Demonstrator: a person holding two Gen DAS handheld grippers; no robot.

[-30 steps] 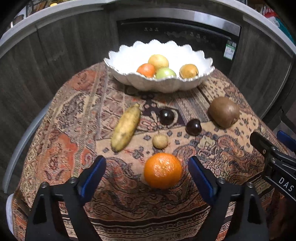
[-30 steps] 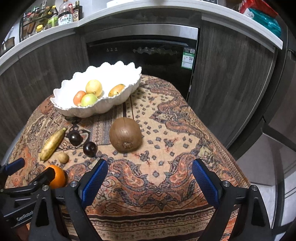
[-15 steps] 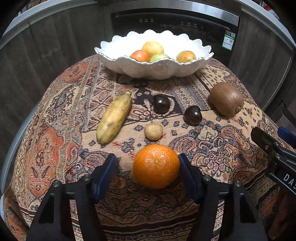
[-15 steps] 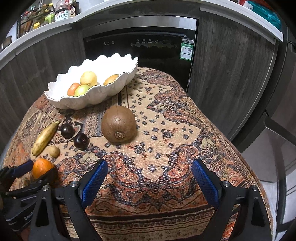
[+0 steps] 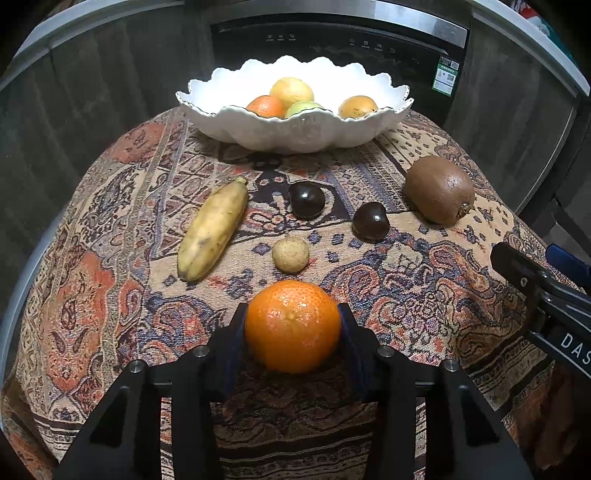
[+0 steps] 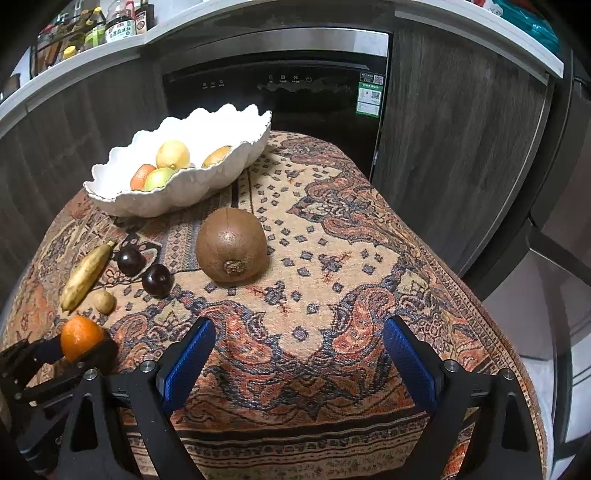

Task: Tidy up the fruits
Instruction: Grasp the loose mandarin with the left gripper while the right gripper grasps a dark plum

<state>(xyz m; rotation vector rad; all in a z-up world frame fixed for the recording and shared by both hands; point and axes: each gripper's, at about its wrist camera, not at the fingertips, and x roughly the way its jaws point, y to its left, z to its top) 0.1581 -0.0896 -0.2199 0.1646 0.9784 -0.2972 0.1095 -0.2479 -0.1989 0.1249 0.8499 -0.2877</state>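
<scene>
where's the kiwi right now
The kiwi sits on the cloth, ahead of the open right claw in its view, below the bowl and right of two dark fruits.

Patterned cloth (image 6: pixel 369 280) covers table. Behind it, black built-in appliance (image 6: pixel 280 99) with steel top strip, green label (image 6: pixel 370 99) at right corner. Dark wood-grain cabinets (image 6: pixel 461 147) either side. Pale countertop (image 6: pixel 258 18) above; bottles (image 6: pixel 118 26) at left end. Light dim, warm.
</scene>
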